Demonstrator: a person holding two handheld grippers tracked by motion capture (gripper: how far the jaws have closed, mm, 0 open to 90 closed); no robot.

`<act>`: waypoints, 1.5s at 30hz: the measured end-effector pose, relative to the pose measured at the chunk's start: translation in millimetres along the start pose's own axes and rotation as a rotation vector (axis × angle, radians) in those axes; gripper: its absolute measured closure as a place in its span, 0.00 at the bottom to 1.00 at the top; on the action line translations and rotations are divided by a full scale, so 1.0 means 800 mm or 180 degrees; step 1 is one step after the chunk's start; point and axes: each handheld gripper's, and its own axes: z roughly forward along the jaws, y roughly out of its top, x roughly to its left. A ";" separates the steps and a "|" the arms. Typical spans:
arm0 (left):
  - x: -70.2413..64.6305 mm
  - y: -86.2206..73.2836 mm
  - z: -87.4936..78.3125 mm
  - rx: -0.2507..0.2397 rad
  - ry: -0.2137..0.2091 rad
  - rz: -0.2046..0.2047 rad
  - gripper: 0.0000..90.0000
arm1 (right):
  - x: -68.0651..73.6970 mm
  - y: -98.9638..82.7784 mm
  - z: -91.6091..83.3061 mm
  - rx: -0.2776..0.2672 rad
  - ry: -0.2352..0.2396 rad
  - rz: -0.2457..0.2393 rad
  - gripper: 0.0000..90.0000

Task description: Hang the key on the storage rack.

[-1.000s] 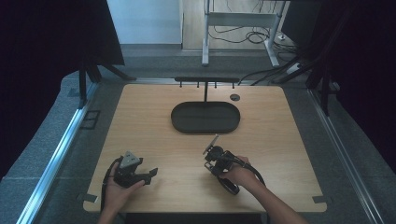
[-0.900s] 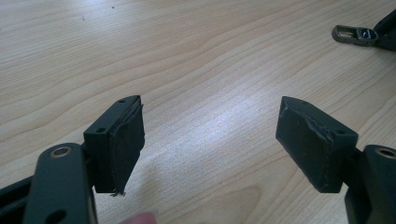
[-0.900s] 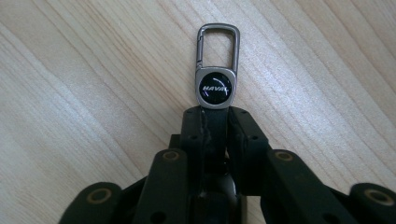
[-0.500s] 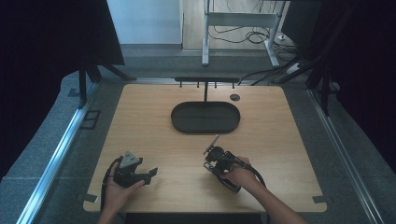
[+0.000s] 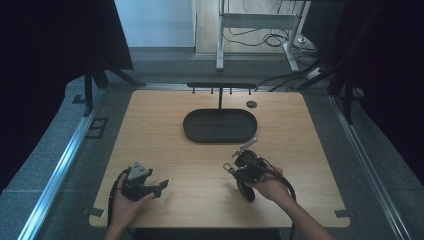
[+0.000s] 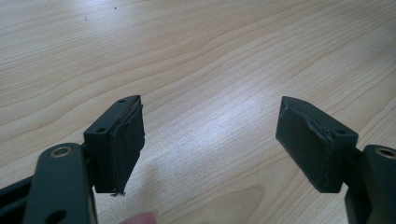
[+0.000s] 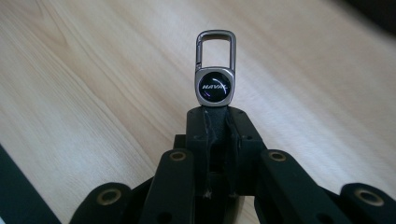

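My right gripper [image 7: 215, 114] is shut on a metal keychain [image 7: 215, 77] with a round dark badge and a rectangular clip loop that sticks out past the jaws. In the high view the right gripper [image 5: 239, 159] is held just above the table's front right, and the keychain [image 5: 247, 145] points toward the tray. My left gripper [image 6: 210, 135] is open, with only bare wood between its pads [image 6: 126, 140]. It rests at the front left of the table, where the high view shows the left gripper [image 5: 161, 186] in a hand.
A dark oval tray [image 5: 220, 125] lies at the middle back of the wooden table [image 5: 150, 130]. Behind it stands a thin black rack with hooks [image 5: 220, 87]. A small round grommet [image 5: 251, 104] sits at the tray's back right. Cables trail from both grippers.
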 end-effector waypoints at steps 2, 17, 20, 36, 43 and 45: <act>0.000 0.000 0.001 -0.0003 0.0003 -0.0010 0.27 | -0.006 -0.003 -0.019 -0.0201 -0.0025 0.0038 0.89; 0.002 -0.001 0.001 0.0010 0.0003 -0.0019 0.27 | -0.025 -0.005 -0.072 -0.0795 -0.0105 0.0237 0.89; 0.002 -0.001 0.001 0.0007 0.0002 -0.0019 0.27 | -0.030 -0.007 -0.080 -0.0904 -0.0110 0.0275 0.89; 0.003 -0.002 0.001 0.0027 0.0014 -0.0015 0.27 | -0.053 -0.020 -0.078 -0.1220 -0.0140 0.0485 0.89; 0.004 -0.002 0.001 0.0018 0.0014 -0.0025 0.27 | -0.062 -0.019 -0.078 -0.1306 -0.0183 0.0554 0.89; 0.004 -0.002 0.001 0.0016 0.0011 -0.0026 0.27 | -0.063 -0.018 -0.079 -0.1325 -0.0185 0.0563 0.89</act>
